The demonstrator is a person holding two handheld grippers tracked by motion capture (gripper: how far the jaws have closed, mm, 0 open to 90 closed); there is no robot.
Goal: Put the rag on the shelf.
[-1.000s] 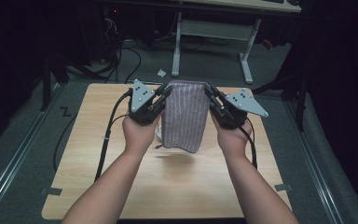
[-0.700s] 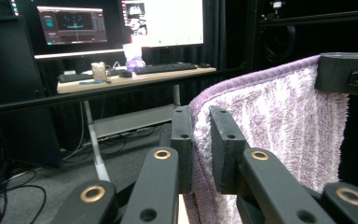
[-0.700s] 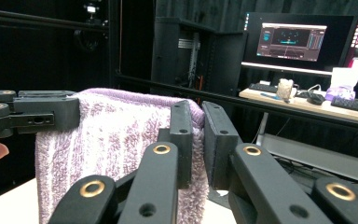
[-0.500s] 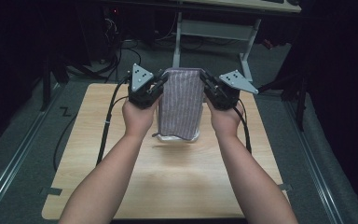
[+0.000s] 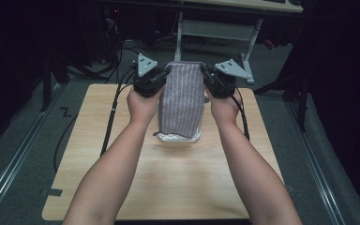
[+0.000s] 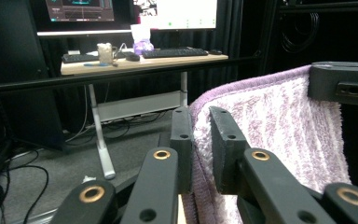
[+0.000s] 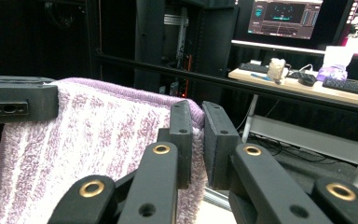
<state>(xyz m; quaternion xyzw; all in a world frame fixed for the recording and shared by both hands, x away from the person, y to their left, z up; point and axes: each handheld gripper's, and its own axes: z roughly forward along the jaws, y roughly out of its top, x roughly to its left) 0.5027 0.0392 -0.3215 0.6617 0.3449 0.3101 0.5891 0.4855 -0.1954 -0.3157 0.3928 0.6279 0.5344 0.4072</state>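
Here, both of my grippers are raised above the far half of the wooden table (image 5: 136, 187), a purple-and-white striped towel (image 5: 182, 101) stretched upright between them. My left gripper (image 5: 161, 78) pinches the towel's top corner at about 10 o'clock from the table's centre; my right gripper (image 5: 207, 77) pinches the other top corner at about 1 o'clock.

In the left gripper view the two black jaws of the left gripper (image 6: 200, 140) are clamped on the towel's (image 6: 279, 135) hemmed edge, the cloth squeezed between them. The other gripper's jaw (image 6: 342, 84) bites the far corner at 2 o'clock.

In the right gripper view the right gripper (image 7: 196, 140) is likewise clenched on the towel (image 7: 88, 144), its edge folded into the narrow gap between the jaws. The opposite gripper's jaw (image 7: 18, 106) holds the far corner at 9 o'clock.

The towel hangs down from the top edge; its lower end bunches on the table towards 6 o'clock of the grippers. Behind the table, at 12 o'clock, stands a desk (image 6: 144, 60) with keyboards (image 6: 175, 52) and lit monitors (image 6: 79, 9). Cables (image 5: 115, 108) trail from the left gripper across the table.
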